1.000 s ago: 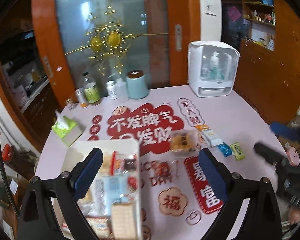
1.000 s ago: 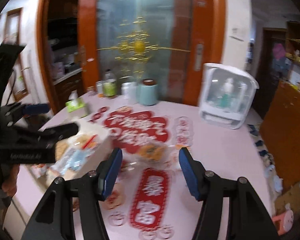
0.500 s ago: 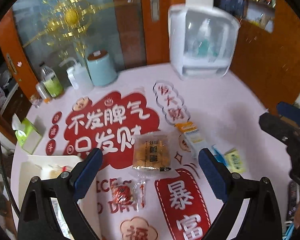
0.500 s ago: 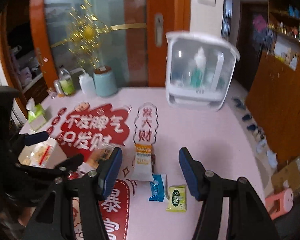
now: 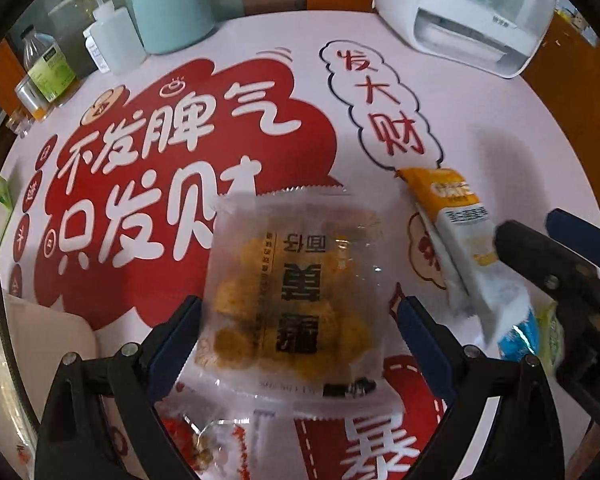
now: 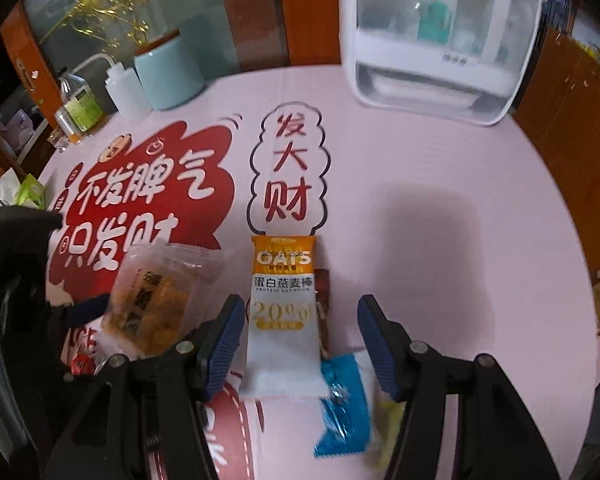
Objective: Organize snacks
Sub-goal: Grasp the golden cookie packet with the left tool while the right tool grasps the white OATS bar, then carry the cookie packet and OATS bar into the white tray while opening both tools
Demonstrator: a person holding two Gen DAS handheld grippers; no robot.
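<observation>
- On the pink table [image 5: 480, 112], printed with red and white characters, the left gripper [image 5: 298, 322] pointed steeply down with its jaws wide apart; the clear packet of yellow cakes [image 5: 292, 292] lay flat between the blue pads [image 5: 420, 344], its edges close to both, though I could not tell whether either pad touched the wrapper.
- Just right of that packet lay the oat bar [image 5: 456, 232], orange at its far end and white at the near end, slanting toward the right gripper [image 5: 556, 264], which showed at the right edge of the left wrist view as a blurred black arm with a blue pad.
- From the right wrist view the right gripper [image 6: 302, 340] also stood open, gripping nothing: the oat bar [image 6: 283, 320] lay lengthwise in the gap, nearer the left-hand pad and clear of the other.
- Right of the bar, a blue wrapper [image 6: 342, 408] lay partly between the pads, with a yellow-green sachet [image 6: 384, 436] beside it under the right-hand finger.
- Only the left wrist view showed a red-wrapped snack [image 5: 204, 444] near its bottom edge, below the cake packet, and the corner of a white box [image 5: 32, 344] at far left.
- Only the right wrist view showed a dark brown wrapper [image 6: 323, 304] tucked along the bar's right side, and the whole white dispenser [image 6: 440, 40] at the table's far edge.
- Both views took in the pale blue canister [image 6: 168, 76] and a white squeeze bottle [image 6: 126, 94] at the back left.
</observation>
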